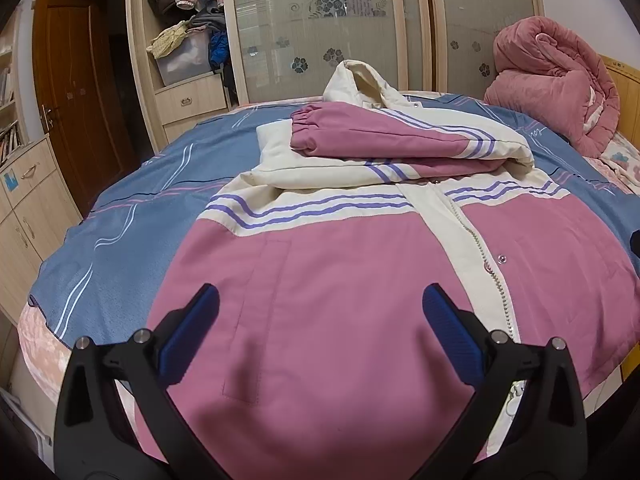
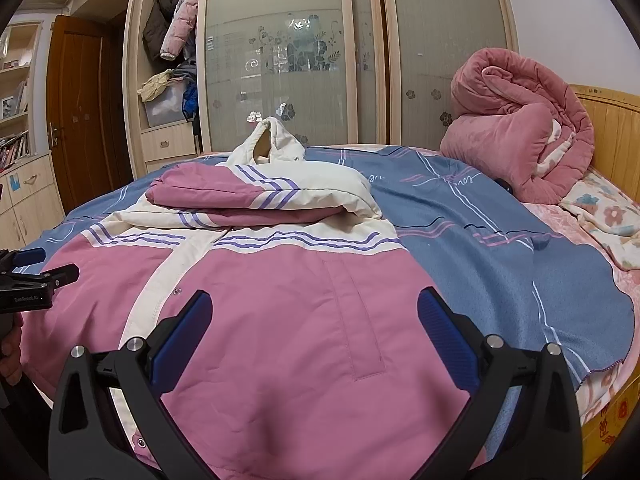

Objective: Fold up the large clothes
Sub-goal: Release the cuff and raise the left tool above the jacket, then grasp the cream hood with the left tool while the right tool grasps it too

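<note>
A home bedroom is showing here: a bed (image 2: 460, 216) under a blue sheet, a rolled pink quilt (image 2: 520, 136) sitting by its headboard corner, a sliding-door wardrobe (image 1: 320, 28) holding hanging coats, a wooden door (image 1: 76, 92).

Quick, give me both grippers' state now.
Left gripper: open, holding nothing, above the jacket.
Right gripper: open, holding nothing.

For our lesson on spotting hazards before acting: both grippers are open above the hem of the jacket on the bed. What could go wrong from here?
1. The sleeves lie loosely stacked across the jacket; lifting the hem may spill them.
2. The left gripper and right gripper might pinch the blue bedspread along with the hem.
3. The raised hood may bunch inside the fold.
</note>
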